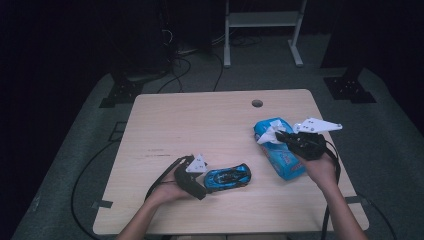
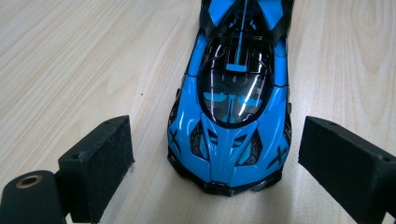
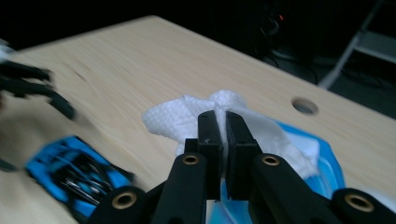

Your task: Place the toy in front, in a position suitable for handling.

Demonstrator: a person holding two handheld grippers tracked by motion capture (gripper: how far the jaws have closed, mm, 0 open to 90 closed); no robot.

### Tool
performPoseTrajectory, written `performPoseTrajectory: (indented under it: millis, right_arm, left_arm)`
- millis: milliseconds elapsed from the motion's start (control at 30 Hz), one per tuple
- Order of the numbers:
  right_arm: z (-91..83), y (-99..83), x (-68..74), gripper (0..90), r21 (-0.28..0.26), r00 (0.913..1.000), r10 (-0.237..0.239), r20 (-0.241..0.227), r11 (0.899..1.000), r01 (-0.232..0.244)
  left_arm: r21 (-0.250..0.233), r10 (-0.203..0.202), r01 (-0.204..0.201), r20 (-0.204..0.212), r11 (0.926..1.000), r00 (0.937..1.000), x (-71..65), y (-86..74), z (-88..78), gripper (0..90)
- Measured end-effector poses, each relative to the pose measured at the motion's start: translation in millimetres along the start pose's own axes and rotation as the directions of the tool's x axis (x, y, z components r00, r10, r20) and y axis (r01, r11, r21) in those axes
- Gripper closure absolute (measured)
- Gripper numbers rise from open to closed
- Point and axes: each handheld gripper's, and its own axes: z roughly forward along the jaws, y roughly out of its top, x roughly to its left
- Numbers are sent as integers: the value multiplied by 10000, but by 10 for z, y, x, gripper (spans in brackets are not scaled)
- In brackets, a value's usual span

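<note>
Left gripper (image 2: 219, 158): jaws wide open, holding nothing.
Toy car (image 2: 233, 102): on the table (image 1: 200, 120), its nose between those jaws, not touched.
Right gripper (image 3: 223, 126): pinched shut on a white tissue (image 3: 187, 116).
Tissue pack (image 1: 280, 155): right under that gripper.

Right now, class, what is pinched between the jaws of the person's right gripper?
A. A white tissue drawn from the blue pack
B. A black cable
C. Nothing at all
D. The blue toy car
A: in the right gripper view the right gripper has its jaws shut on the white tissue above the blue pack; the blue toy car lies apart, between the left gripper's open jaws.
</note>
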Motion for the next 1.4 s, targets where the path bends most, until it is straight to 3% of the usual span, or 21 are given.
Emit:
performPoseTrajectory:
  millis: [133,267,333,400,433,567,633,733,767,800,833,867,900,967,1033,1100,1167,1233,1400]
  right_arm:
    - [-91,145,254,861,-483,9946,-244,-1012,9986,196]
    - [-103,180,567,860,-508,9770,-550,-2058,9977,455]
    - [-81,150,702,860,-518,9598,-412,-2778,9983,278]
    - [-36,105,789,860,-333,9474,-340,-3183,9991,246]
    - [-2,70,818,860,-221,9369,-163,-3493,9997,92]
    - [178,-94,847,860,417,8919,827,-4447,9966,-716]
    - [292,-182,804,858,930,8802,1275,-4572,9911,-953]
    - [460,-302,707,852,1605,8803,1799,-4389,9797,-1201]
    - [513,-336,674,850,1809,8724,2105,-4411,9730,-1433]
    - [560,-358,657,849,1972,8728,2218,-4347,9691,-1480]
    - [598,-367,664,845,2104,8906,1968,-4101,9705,-1176]
    - [634,-373,683,844,2206,9028,1743,-3931,9711,-914]
    - [669,-374,711,838,2278,9080,1559,-3888,9713,-692]
    - [723,-355,815,817,2343,9361,562,-3472,9717,286]
    - [778,-337,921,779,2244,9345,8,-3560,9708,846]
    - [831,-317,1025,734,2308,9333,-652,-3530,9607,1544]
    - [892,-312,1104,676,2384,9252,-1044,-3648,9501,2012]
    - [947,-313,1163,625,2504,9221,-1354,-3625,9389,2363]
    - [1047,-359,1237,573,2518,9174,-1779,-3560,9271,2775]
  left_arm:
    - [-34,-95,95,-17,9999,10000,10,-30,2,92]
    - [-19,-41,41,-30,10000,10000,2,-58,-8,92]
    - [-10,-22,22,-28,10000,10000,-1,-58,-10,92]
    - [-6,-14,14,-25,10000,10000,-8,-58,-3,92]
    - [2,3,-3,-8,10000,10000,-10,-58,2,92]
    - [36,99,-99,46,9999,9999,-13,-54,20,92]
    - [64,138,-139,62,9999,9999,-13,-55,26,92]
    - [29,86,-86,58,10000,9999,-11,-60,37,92]
    - [-9,70,-70,42,10000,10000,-9,-61,40,92]
    - [-24,42,-42,22,10000,10000,-6,-61,42,92]
    - [-29,16,-16,32,10000,10000,-1,-62,43,92]
    - [-37,21,-20,92,10000,10000,3,-64,45,96]
    - [-49,22,-22,158,10000,9999,1,-68,49,112]
    - [-53,52,-51,275,10000,9996,-6,-72,49,149]
    - [-39,215,-214,424,9998,9989,-3,-73,37,219]
    - [9,239,-240,447,9997,9987,-4,-72,33,250]
    - [19,288,-290,537,9996,9981,-9,-79,28,289]
    - [31,294,-296,543,9996,9981,-10,-84,22,294]
    - [5,247,-248,580,9997,9980,2,-95,24,290]
